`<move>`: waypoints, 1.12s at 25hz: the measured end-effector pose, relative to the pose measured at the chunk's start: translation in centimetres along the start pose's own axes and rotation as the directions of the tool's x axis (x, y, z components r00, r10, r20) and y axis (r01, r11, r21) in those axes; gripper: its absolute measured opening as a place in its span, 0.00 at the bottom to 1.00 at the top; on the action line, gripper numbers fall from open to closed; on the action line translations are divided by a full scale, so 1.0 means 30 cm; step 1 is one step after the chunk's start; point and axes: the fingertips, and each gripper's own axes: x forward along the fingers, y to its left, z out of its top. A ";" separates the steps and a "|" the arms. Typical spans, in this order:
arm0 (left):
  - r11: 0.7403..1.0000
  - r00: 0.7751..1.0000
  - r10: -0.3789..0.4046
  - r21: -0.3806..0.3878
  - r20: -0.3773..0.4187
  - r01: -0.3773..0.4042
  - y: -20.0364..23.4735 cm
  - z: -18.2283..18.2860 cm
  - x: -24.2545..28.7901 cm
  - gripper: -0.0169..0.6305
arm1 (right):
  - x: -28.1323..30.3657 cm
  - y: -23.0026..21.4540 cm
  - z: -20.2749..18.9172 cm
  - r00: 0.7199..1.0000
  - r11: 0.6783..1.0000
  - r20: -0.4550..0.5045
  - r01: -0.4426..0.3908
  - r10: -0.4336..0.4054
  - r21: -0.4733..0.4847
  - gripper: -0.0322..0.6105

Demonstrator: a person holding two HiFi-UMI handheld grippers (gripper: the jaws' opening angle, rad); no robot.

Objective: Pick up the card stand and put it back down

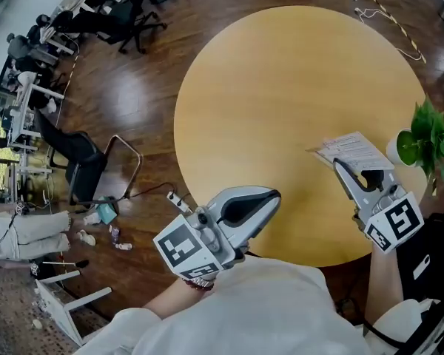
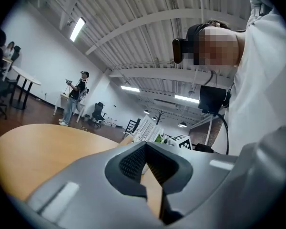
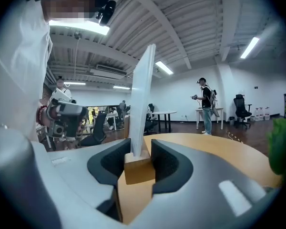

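The card stand is a small wooden block (image 3: pixel 139 170) with a white card (image 3: pixel 142 94) standing upright in it. My right gripper (image 3: pixel 140 152) is shut on the block, one pad on each side. In the head view the card (image 1: pixel 353 151) shows flat-on over the right edge of the round wooden table (image 1: pixel 281 87), just ahead of the right gripper (image 1: pixel 350 168); the block is hidden there. My left gripper (image 1: pixel 269 195) hovers at the table's near edge, its jaws (image 2: pixel 145 146) meeting at the tips with nothing between them.
A green potted plant (image 1: pixel 429 135) in a white pot stands at the table's right rim, close to the card. Office chairs (image 1: pixel 85 161) and clutter lie on the dark wood floor to the left. A person (image 3: pixel 205 104) stands far off behind another table.
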 end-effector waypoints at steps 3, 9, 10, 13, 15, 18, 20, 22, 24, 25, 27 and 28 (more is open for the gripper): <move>0.999 0.999 0.045 -0.016 -0.008 -0.045 -0.061 -0.057 -0.051 0.02 | -0.087 0.103 0.031 0.999 0.999 0.025 -0.036 0.035 0.008 0.27; 0.993 0.993 0.120 -0.015 -0.023 -0.120 -0.154 -0.154 -0.183 0.02 | -0.175 0.290 0.054 0.990 0.993 0.086 -0.116 0.115 0.002 0.27; 0.991 0.990 0.137 0.000 -0.016 -0.137 -0.143 -0.154 -0.217 0.02 | -0.177 0.317 0.049 0.988 0.992 0.092 -0.125 0.125 -0.001 0.27; 0.982 0.983 0.184 0.052 -0.018 -0.183 -0.113 -0.176 -0.326 0.02 | -0.204 0.403 0.043 0.984 0.991 0.119 -0.132 0.131 0.007 0.27; 0.977 0.979 0.204 0.057 -0.016 -0.203 -0.107 -0.193 -0.405 0.02 | -0.239 0.481 0.065 0.984 0.994 0.138 -0.112 0.112 -0.009 0.27; 0.985 0.987 0.160 0.058 0.015 -0.161 -0.181 -0.178 -0.501 0.02 | -0.327 0.635 0.131 0.982 0.997 0.173 -0.072 0.070 0.005 0.27; 0.993 0.996 0.092 0.069 0.019 -0.093 -0.278 -0.165 -0.542 0.02 | -0.394 0.741 0.174 0.981 0.998 0.189 -0.048 0.038 0.047 0.27; 0.997 1.000 0.014 0.075 0.010 -0.015 -0.387 -0.166 -0.591 0.02 | -0.454 0.851 0.194 0.984 0.998 0.180 -0.009 -0.002 0.059 0.27; 0.995 0.998 -0.061 0.083 -0.005 0.061 -0.485 -0.197 -0.659 0.02 | -0.499 0.967 0.181 0.986 0.998 0.161 0.028 -0.036 0.049 0.27; 0.991 0.995 -0.096 0.089 -0.017 0.097 -0.521 -0.223 -0.695 0.02 | -0.512 1.023 0.163 0.987 0.998 0.156 0.041 -0.049 0.049 0.27; 0.982 0.987 -0.157 0.102 -0.042 0.160 -0.572 -0.269 -0.770 0.02 | -0.524 1.135 0.115 0.986 0.996 0.150 0.061 -0.071 0.070 0.27; 0.977 0.983 -0.178 0.106 -0.052 0.182 -0.592 -0.283 -0.804 0.02 | -0.527 1.190 0.092 0.986 0.994 0.146 0.069 -0.082 0.088 0.27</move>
